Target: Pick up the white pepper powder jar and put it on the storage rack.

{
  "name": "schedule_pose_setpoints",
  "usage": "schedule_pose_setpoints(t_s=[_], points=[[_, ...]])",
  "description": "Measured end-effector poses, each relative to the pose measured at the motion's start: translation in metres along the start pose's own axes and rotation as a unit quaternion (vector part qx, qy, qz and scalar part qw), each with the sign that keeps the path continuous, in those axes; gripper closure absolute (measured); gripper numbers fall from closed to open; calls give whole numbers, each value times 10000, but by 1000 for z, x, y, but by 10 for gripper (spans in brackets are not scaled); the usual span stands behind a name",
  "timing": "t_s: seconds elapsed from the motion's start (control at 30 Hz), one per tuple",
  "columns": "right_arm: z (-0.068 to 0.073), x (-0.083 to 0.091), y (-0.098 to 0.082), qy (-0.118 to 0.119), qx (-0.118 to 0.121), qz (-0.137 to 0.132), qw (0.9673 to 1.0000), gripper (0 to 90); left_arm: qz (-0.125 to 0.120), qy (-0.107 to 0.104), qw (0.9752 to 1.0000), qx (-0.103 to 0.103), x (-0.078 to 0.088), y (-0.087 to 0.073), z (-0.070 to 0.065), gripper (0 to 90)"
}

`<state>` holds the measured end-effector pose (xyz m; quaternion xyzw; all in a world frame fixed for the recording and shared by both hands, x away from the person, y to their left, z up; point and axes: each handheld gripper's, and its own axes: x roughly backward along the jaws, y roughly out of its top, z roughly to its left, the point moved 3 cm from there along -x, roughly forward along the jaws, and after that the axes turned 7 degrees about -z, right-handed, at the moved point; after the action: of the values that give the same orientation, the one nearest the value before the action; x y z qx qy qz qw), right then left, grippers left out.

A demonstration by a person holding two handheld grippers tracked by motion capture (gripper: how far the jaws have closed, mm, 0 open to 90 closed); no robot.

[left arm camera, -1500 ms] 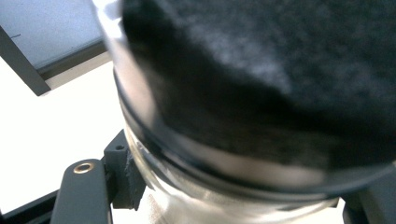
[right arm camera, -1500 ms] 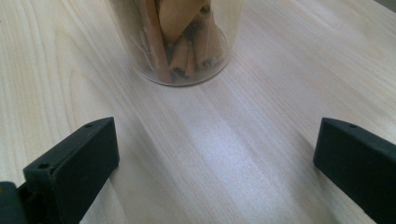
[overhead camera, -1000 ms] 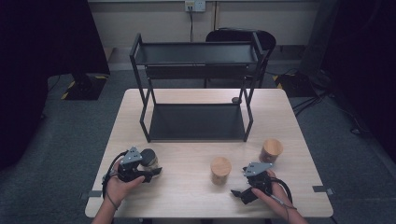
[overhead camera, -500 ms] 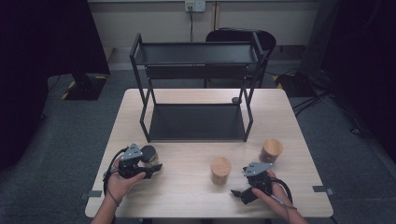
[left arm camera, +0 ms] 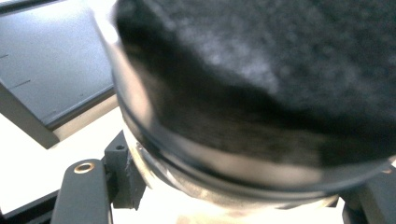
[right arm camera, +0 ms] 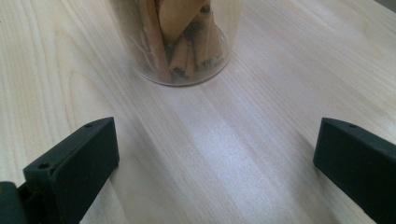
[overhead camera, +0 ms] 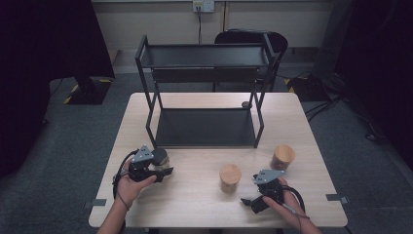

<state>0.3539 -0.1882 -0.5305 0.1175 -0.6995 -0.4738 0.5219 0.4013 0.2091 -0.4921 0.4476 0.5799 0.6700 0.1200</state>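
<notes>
Dark-filled jar (left arm camera: 261,107) sits clamped in the left gripper (overhead camera: 157,166); right gripper (right arm camera: 215,163) view shows wide-spread jaws.

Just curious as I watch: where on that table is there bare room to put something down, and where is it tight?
Bare wood runs along the table right of the black rack, and in the middle front between the left tongs and the nearer wood-lidded jar. The rack's lower shelf lies bare too. It is tight at front right: both jars, the farther one, stand near the right tongs.
</notes>
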Motion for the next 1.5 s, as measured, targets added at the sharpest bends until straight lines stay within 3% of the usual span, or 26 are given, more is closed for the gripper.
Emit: schedule_pose_setpoints(t_s=[0.93, 1.5], points=[[0, 0, 0, 0, 0, -1, 10000, 0, -55, 51, 9999, -90, -27, 27, 2, 305], [0, 0, 0, -6, -3, -2, 10000, 0, -59, 179, 9998, 1, -39, 34, 8, 306]])
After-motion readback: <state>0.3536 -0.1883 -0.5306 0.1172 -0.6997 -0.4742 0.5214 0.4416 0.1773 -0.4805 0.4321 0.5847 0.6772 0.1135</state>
